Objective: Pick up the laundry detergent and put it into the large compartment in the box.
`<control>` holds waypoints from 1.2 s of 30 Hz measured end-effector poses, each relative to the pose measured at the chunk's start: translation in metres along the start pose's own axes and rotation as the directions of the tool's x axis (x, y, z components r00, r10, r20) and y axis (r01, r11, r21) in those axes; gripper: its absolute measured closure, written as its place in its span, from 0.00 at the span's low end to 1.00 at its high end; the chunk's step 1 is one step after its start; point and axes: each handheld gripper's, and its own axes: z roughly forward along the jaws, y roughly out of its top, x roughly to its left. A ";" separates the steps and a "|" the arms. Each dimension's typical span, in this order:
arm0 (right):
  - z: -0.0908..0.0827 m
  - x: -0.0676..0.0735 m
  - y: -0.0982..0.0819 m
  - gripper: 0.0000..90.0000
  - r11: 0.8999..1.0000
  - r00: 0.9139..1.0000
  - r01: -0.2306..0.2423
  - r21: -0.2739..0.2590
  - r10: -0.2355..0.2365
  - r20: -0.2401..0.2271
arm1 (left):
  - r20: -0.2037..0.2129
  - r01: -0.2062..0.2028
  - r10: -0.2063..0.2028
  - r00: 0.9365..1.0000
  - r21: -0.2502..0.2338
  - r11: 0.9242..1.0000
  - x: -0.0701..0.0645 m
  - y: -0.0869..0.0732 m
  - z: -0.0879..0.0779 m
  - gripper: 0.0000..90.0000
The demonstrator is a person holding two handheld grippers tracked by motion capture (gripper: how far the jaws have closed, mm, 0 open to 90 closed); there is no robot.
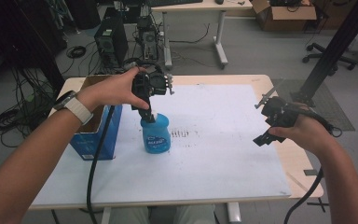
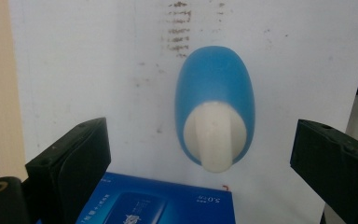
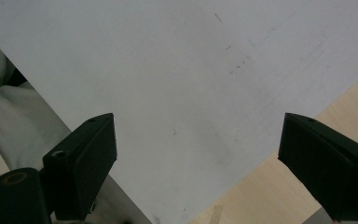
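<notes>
Hovering wide open right above the blue bottle (image 1: 156, 134) at the middle left of the counter (image 1: 223, 154), the left hand-held gripper (image 1: 145, 112) holds nothing and probably must drop lower, then squeeze its white cap (image 2: 216, 140).

The blue box (image 2: 158, 203) is cut off by the bottom edge of the left gripper view; its small print cannot be read.

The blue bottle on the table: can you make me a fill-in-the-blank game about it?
1. The blue bottle has a ____ cap.
2. The left gripper hovers over the bottle with its jaws ____.
3. The cardboard box stands beside the bottle, on the person's ____ side.

Missing words: white; open; left
</notes>
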 end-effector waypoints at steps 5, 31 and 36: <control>0.001 0.000 0.000 0.12 1.000 1.000 0.003 0.001 -0.003 0.000 | -0.003 -0.007 0.007 1.000 -0.007 1.000 0.000 0.002 0.003 0.06; 0.004 0.000 0.000 0.13 1.000 1.000 0.007 0.002 -0.007 -0.004 | 0.024 -0.008 0.008 1.000 0.008 1.000 -0.005 0.006 0.035 0.07; 0.004 -0.001 -0.001 0.13 1.000 1.000 0.006 0.001 -0.006 -0.004 | 0.029 -0.010 0.009 1.000 0.011 1.000 -0.006 0.008 0.037 0.07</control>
